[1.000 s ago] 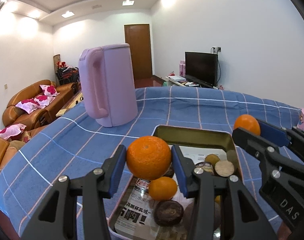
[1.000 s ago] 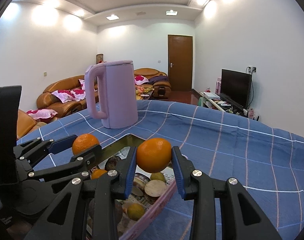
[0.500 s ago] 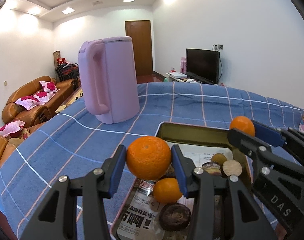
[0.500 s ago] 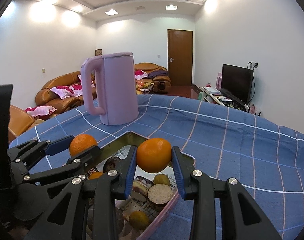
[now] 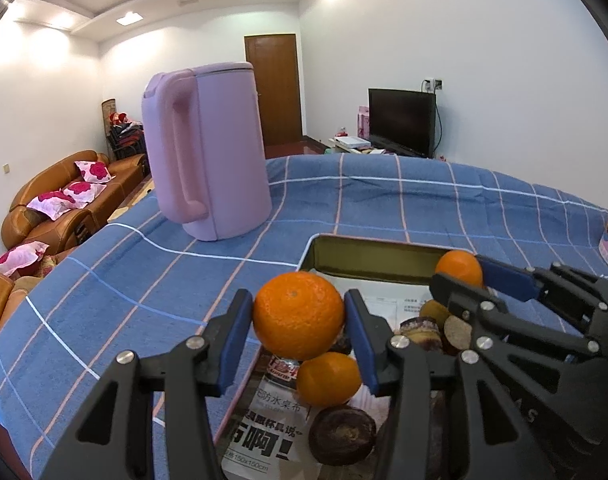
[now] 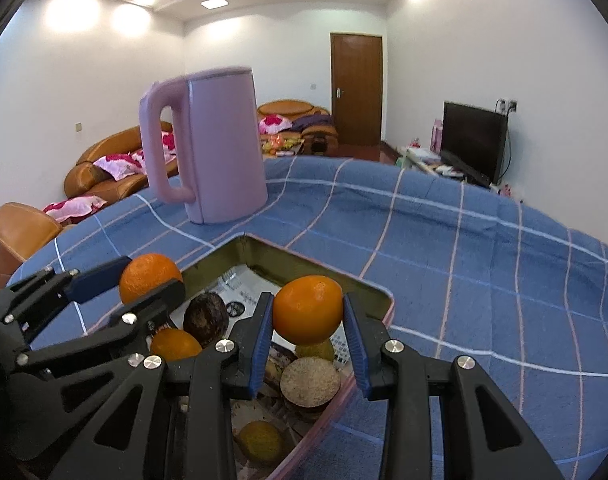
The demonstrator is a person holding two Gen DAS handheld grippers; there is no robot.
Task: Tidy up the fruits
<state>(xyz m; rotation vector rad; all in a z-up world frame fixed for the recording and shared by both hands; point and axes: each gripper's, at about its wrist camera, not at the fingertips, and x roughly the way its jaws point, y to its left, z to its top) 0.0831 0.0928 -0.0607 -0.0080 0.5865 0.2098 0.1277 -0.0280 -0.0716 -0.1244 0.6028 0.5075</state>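
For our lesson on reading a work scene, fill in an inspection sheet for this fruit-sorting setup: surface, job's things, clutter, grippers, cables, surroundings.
Surface: blue checked cloth, flat.
Job's things: paper-lined tin tray holding a small orange, dark round fruit and other pieces.
Clutter: pink kettle upright beyond the tray.
Grippers: left hand-held gripper jaws opening, large orange between them; right hand-held gripper shut on second orange.
Cables: one behind the television.
Surroundings: brown sofas, door.

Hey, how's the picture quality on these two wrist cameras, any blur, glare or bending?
Left wrist: sharp; fisheye bows the blue tablecloth; ceiling lights flare on the wall. Right wrist: the pink kettle looks slightly smeared at its rim, and the corners go dark.
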